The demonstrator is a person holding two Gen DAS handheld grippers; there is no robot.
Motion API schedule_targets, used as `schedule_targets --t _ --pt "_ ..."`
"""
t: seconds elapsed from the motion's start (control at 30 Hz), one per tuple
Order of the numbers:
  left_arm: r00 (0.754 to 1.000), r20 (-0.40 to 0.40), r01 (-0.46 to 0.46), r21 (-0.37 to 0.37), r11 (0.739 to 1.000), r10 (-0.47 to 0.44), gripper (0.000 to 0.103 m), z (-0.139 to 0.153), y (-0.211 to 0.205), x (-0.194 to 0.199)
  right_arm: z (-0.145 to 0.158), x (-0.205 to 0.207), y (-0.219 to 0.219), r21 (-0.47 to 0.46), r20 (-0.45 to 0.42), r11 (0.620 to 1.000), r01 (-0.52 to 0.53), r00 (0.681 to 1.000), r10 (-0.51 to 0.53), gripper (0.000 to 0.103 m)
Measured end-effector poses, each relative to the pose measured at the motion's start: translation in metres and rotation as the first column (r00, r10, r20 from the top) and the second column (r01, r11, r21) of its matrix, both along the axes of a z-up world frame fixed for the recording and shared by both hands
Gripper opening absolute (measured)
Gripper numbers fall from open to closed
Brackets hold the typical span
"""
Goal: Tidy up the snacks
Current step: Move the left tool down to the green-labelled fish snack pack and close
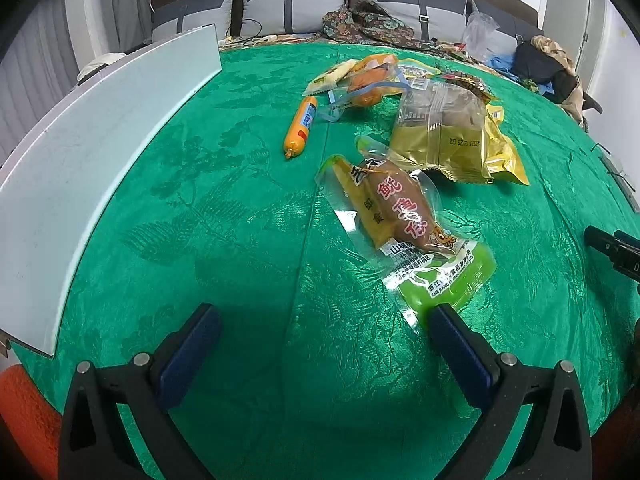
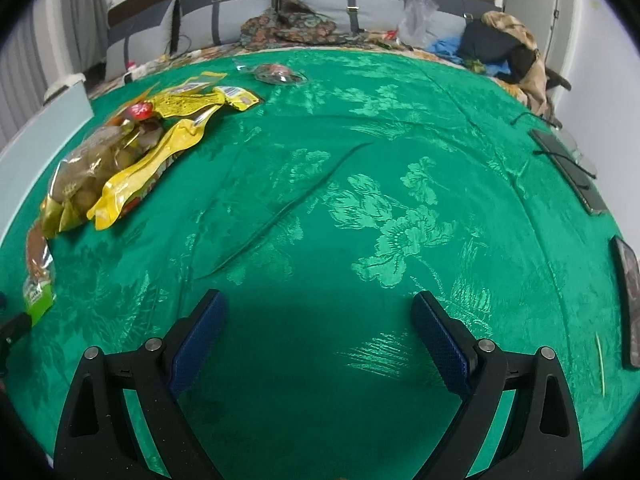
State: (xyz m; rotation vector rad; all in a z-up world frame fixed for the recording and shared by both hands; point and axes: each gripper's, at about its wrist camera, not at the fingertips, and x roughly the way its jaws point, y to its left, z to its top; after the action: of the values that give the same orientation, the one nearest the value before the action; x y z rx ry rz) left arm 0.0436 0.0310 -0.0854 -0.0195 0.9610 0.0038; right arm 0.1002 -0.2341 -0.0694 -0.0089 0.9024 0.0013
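Observation:
Snacks lie scattered on a green patterned cloth (image 1: 240,240). Closest is a clear vacuum pack (image 1: 404,224) with a brown snack and a green end, just ahead of my left gripper (image 1: 324,320), which is open and empty; its right finger (image 1: 460,344) sits by the pack's green end. Beyond it lie a clear-and-gold bag (image 1: 444,136), an orange sausage stick (image 1: 301,126) and several small packets (image 1: 360,76). My right gripper (image 2: 320,308) is open over bare cloth. Its view shows the yellow and gold bags (image 2: 132,152) at far left and a small clear packet (image 2: 276,73) far back.
A pale blue-white box wall (image 1: 92,160) stands along the left side of the cloth. Dark flat devices (image 2: 572,168) lie on the right edge, with a thin green stick (image 2: 600,364) near them. Cushions, patterned fabric and clothes pile up behind (image 1: 368,20). The right gripper's tip (image 1: 612,248) shows at the left view's right edge.

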Motion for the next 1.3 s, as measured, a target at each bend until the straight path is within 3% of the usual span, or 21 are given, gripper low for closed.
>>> schedule_targets --t 0.23,0.4,0.53,0.67,0.8,0.97,1.3 --pt "1.000 -0.023 0.006 -0.002 1.000 -0.006 0.103 0.001 0.001 0.001 0.001 -0.001 -0.003 0.004 0.006 1.000 0.000 1.000 0.000 0.097" --pt "0.994 -0.077 0.073 -0.009 0.997 -0.074 0.103 0.003 0.001 0.002 0.001 -0.002 -0.001 0.002 0.007 1.000 0.001 1.000 -0.001 0.097" --pt "0.987 -0.100 0.120 -0.092 0.988 -0.129 0.103 0.012 0.003 0.007 0.001 -0.003 -0.002 0.002 0.007 1.000 0.001 1.000 -0.001 0.097" --pt "0.993 -0.079 0.079 -0.144 0.986 -0.091 0.103 0.033 -0.005 0.033 0.001 -0.002 -0.001 0.001 0.007 1.000 0.001 1.000 -0.001 0.097" --pt "0.994 -0.096 0.046 -0.092 0.995 -0.055 0.103 0.034 -0.025 0.067 0.001 -0.002 -0.001 0.001 0.007 1.000 0.000 1.000 0.000 0.097" --pt "0.986 -0.166 0.017 0.033 0.999 -0.011 0.103 0.007 -0.034 0.089 0.001 -0.002 -0.001 0.001 0.008 1.000 0.000 1.000 0.000 0.097" --pt "0.985 -0.172 -0.004 0.002 1.000 0.004 0.103 -0.002 0.003 0.083 0.000 -0.002 -0.001 0.001 0.008 1.000 0.000 1.000 -0.001 0.097"
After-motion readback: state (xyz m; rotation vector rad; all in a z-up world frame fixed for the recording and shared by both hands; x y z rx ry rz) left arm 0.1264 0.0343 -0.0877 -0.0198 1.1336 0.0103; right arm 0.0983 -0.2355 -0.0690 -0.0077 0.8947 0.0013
